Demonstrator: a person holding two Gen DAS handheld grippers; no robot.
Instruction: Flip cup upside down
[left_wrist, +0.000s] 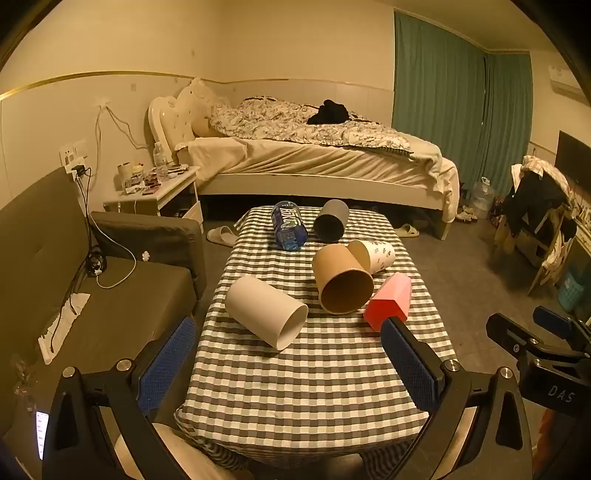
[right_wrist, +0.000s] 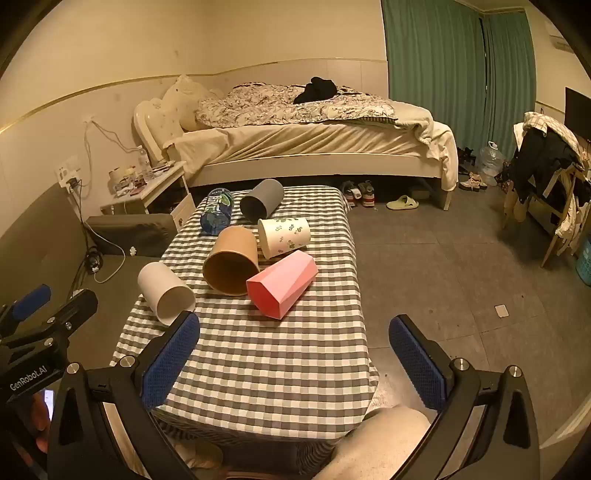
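Observation:
Several cups lie on their sides on a checkered table (left_wrist: 314, 373) (right_wrist: 266, 362): a white cup (left_wrist: 266, 312) (right_wrist: 164, 291), a brown cup (left_wrist: 341, 277) (right_wrist: 231, 260), a pink faceted cup (left_wrist: 389, 301) (right_wrist: 282, 282), a leaf-print cup (left_wrist: 375, 254) (right_wrist: 284, 236) and a grey cup (left_wrist: 330, 219) (right_wrist: 262, 199). My left gripper (left_wrist: 291, 363) is open and empty above the table's near end. My right gripper (right_wrist: 293, 363) is open and empty over the table's near right edge.
A blue water bottle (left_wrist: 288, 225) (right_wrist: 218, 210) lies at the table's far left. A dark sofa (left_wrist: 74, 280) is left of the table, a bed (left_wrist: 314, 155) behind it, a nightstand (left_wrist: 159, 188) at the left. Open floor (right_wrist: 461, 277) lies right.

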